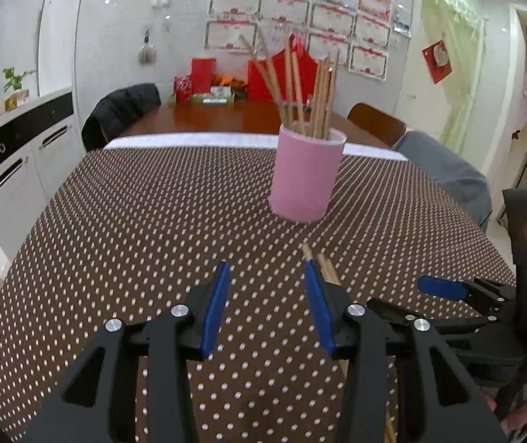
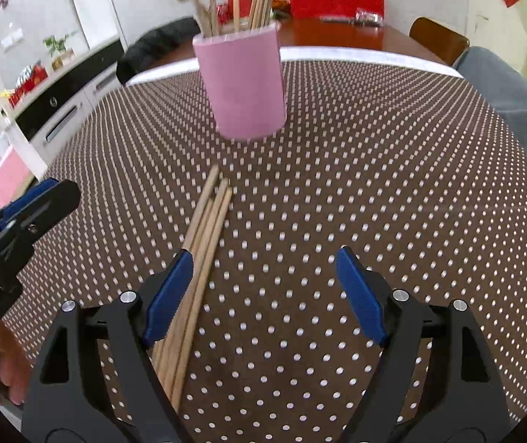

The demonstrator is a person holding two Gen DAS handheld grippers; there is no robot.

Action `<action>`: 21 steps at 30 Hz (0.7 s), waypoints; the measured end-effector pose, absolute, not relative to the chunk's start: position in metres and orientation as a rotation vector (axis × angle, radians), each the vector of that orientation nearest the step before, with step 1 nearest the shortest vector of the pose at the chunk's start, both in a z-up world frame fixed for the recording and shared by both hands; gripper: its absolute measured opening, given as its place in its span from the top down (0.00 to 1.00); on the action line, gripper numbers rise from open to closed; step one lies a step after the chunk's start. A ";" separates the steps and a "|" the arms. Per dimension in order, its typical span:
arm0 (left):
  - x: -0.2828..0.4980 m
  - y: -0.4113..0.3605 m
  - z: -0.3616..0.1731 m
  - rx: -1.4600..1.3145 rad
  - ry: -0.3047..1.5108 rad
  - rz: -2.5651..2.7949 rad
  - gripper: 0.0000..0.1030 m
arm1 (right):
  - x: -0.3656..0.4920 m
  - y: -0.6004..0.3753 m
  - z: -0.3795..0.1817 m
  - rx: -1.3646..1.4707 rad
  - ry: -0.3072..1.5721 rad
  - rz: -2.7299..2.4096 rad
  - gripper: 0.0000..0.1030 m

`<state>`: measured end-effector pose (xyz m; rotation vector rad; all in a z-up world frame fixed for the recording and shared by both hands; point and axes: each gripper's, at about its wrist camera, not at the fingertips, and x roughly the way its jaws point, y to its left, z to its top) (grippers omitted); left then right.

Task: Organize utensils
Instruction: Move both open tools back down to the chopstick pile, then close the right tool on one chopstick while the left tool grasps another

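loose chopsticks (image 2: 204,243) near pink holder (image 2: 243,85)

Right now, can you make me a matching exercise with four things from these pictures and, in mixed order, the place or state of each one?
Things:
1. pink cup
2. loose chopsticks
3. right gripper
4. grey cloth

Place or state:
A. lying flat in a bundle on the dotted tablecloth
B. draped on a chair at the table's side
C. standing upright, chopsticks sticking out of the top
D. jaws open, nothing held

Pairs: 1-C, 2-A, 3-D, 4-B
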<state>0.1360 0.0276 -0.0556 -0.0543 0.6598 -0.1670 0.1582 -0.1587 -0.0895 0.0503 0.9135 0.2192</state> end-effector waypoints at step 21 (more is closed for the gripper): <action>0.137 0.037 -0.083 -0.097 0.769 -0.220 0.59 | 0.175 -0.138 -0.107 -0.070 0.983 0.131 0.24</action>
